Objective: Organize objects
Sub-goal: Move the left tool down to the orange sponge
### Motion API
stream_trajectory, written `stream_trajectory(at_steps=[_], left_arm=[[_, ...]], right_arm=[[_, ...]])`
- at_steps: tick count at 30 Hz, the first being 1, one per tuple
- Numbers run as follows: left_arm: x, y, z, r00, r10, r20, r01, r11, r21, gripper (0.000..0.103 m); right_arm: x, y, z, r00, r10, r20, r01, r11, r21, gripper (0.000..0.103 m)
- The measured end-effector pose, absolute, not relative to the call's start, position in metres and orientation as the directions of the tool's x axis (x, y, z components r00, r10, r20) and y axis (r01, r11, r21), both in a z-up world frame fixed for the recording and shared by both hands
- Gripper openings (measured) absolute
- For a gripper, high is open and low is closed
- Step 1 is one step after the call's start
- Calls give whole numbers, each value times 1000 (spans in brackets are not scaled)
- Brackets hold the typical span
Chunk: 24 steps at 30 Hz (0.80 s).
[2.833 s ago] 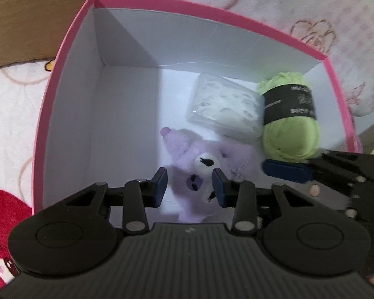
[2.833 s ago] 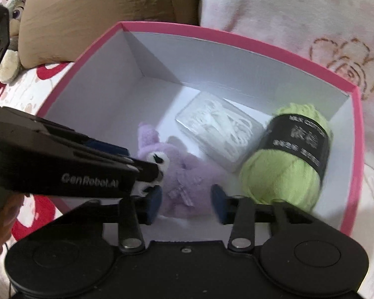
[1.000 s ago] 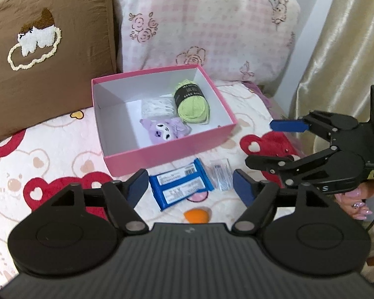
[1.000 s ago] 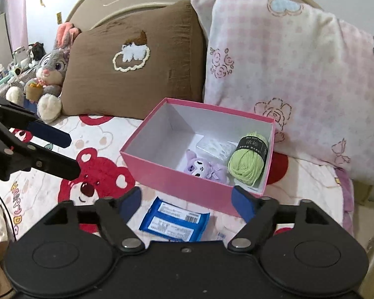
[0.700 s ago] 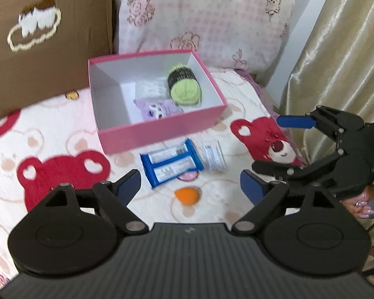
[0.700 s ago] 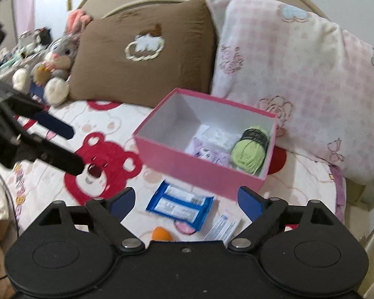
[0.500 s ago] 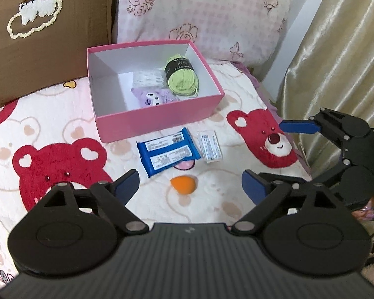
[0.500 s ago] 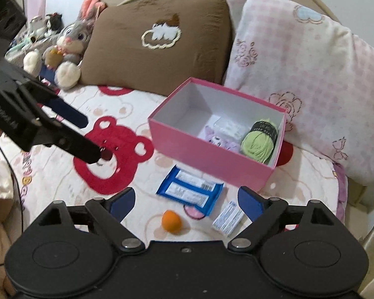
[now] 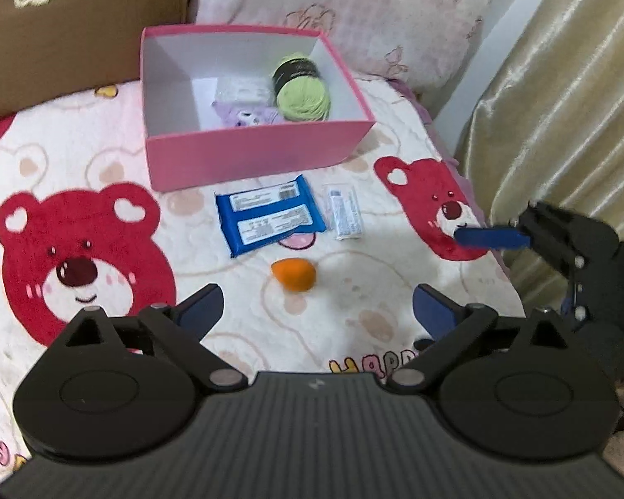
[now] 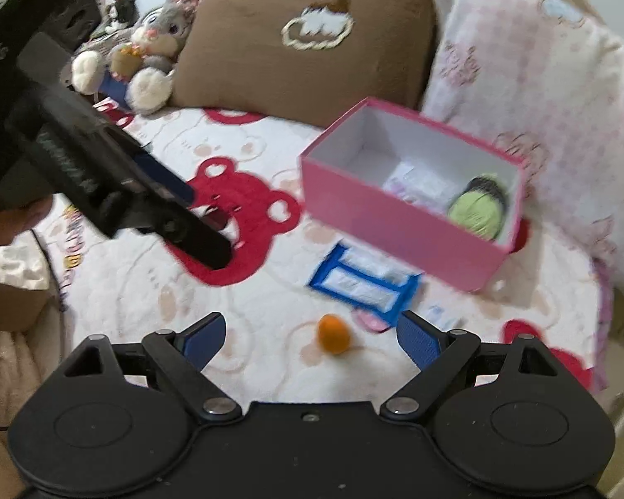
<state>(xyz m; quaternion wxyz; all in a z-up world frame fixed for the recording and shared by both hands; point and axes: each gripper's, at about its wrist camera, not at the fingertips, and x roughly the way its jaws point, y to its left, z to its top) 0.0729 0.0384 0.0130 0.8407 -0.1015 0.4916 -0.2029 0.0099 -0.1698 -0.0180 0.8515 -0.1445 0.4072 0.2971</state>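
A pink box (image 9: 253,158) on the bed holds green yarn (image 9: 301,91), a purple plush (image 9: 245,116) and a clear packet (image 9: 243,89). In front of it lie a blue wrapper (image 9: 270,218), a small white packet (image 9: 345,212) and an orange egg-shaped sponge (image 9: 294,274). My left gripper (image 9: 316,310) hovers just short of the sponge, its jaws opening with nothing between them. My right gripper (image 10: 312,337) is open and empty above the sponge (image 10: 333,334), near the blue wrapper (image 10: 366,282). Each gripper shows at the edge of the other's view.
A brown pillow (image 10: 303,54) and a pink checked pillow (image 10: 519,79) stand behind the box (image 10: 395,224). A grey bunny toy (image 10: 145,58) sits at the far left. A beige curtain (image 9: 561,104) hangs past the bed's right edge.
Both grippers pulled out of the box, leaving the purple plush inside, and came down over the items in front of it. The left jaws spread wider.
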Motion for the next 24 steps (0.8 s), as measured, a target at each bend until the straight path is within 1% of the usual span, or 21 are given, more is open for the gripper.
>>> stream_trajectory(at_steps=[7,12,16,19,22,24], left_arm=[[73,38,-16,417,-440,-796,233,898,-374,99],[76,40,-43,372,-458,-808,214,889,-405,99],[78,39,-60,405,-447,-798,183,894,-408,99],[83,42,-76,413,-425,-805,94,899,-427,99],[88,41,-93,395,-448,-802,92,888,-450,99],[90,41,-102,400,-442,-803,83,890,-449,99]], right_arm=[[7,-158,-38,478,434,-764,-652,758,22,91],[7,-156,-54,521,427,-740,-635,772,-2,91],[8,-155,-72,562,410,-718,-622,782,-41,91],[13,-149,-89,555,371,-745,-608,792,-59,91],[20,-143,-101,515,373,-772,-606,795,-20,91],[25,-140,-110,510,348,-787,-593,805,-29,91]])
